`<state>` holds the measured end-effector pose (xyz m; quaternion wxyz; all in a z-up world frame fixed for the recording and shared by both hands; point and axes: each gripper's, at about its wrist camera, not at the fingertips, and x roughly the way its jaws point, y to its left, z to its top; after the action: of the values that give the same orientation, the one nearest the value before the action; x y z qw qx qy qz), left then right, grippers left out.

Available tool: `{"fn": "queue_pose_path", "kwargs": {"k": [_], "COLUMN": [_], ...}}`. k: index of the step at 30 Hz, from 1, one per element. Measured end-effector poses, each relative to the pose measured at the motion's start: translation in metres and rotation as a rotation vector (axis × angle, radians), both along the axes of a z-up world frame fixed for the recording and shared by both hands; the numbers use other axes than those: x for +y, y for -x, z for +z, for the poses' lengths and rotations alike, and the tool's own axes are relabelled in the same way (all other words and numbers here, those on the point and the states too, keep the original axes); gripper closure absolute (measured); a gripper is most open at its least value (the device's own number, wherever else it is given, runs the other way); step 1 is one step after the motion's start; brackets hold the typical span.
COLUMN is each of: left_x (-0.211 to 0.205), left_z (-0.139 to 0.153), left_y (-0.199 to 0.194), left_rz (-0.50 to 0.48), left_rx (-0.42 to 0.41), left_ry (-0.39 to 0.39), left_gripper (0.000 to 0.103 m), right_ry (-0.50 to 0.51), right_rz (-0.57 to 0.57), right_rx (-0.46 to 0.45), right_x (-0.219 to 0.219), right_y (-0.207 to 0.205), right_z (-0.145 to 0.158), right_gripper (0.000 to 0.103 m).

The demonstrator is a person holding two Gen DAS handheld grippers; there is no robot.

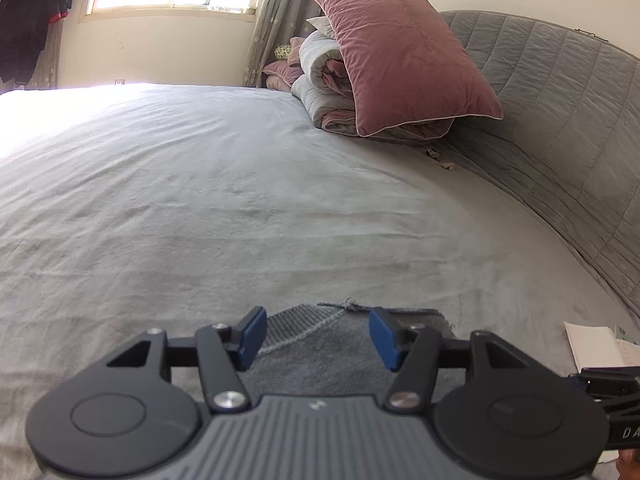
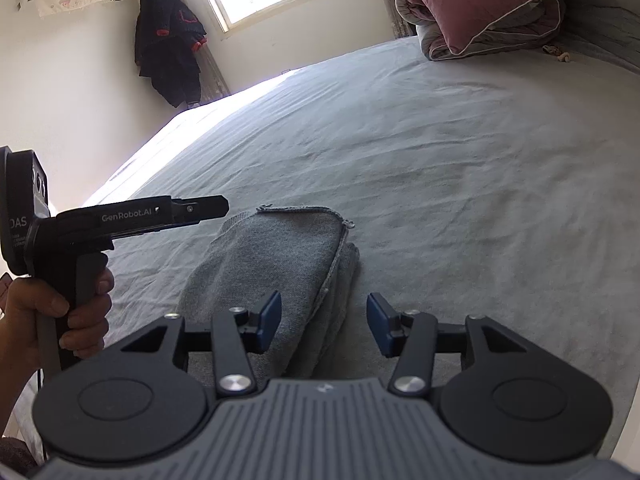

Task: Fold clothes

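One grey garment [image 2: 276,276] lay on the bed [image 2: 460,168], already doubled into a compact stack of layers with its knitted hem at the far end, so most of the folding looked done. What remained, by the look of it, was at most a last tidy or a move to a pile; no other loose clothes showed on the bed, though a dark coat [image 2: 172,44] hung on the wall.

The right gripper [image 2: 323,326] hovered low over the near right edge of the garment with its jaws apart and nothing between the blue pads [image 2: 270,322]; the stacked edge lay just below and ahead of the gap. The left gripper [image 1: 316,338] also stood open and empty above the near end of the garment [image 1: 320,356], its pads clear of the cloth. In the right view it reached in from the left, held in a hand [image 2: 60,316], just beside the garment's far left corner.
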<state>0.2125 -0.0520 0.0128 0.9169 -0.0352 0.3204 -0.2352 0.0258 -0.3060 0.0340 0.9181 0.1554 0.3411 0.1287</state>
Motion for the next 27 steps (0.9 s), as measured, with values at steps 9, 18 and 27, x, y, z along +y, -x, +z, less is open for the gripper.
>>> {"fn": "queue_pose_path", "kwargs": {"k": [9, 18, 27], "left_x": [0.017, 0.030, 0.045], "left_z": [-0.007, -0.023, -0.061], "left_y": [0.021, 0.010, 0.019], "left_rz": [0.028, -0.014, -0.028], "left_rx": [0.085, 0.286, 0.432], "left_ry": [-0.107, 0.035, 0.313], "left_gripper": [0.029, 0.025, 0.027], "right_ry": [-0.041, -0.170, -0.339], "right_rz": [0.018, 0.045, 0.069], "right_rx": [0.036, 0.175, 0.283], "right_x": [0.006, 0.002, 0.004], "right_y": [-0.002, 0.011, 0.032], "right_z": [-0.002, -0.010, -0.037], "right_gripper": [0.043, 0.041, 0.038]}}
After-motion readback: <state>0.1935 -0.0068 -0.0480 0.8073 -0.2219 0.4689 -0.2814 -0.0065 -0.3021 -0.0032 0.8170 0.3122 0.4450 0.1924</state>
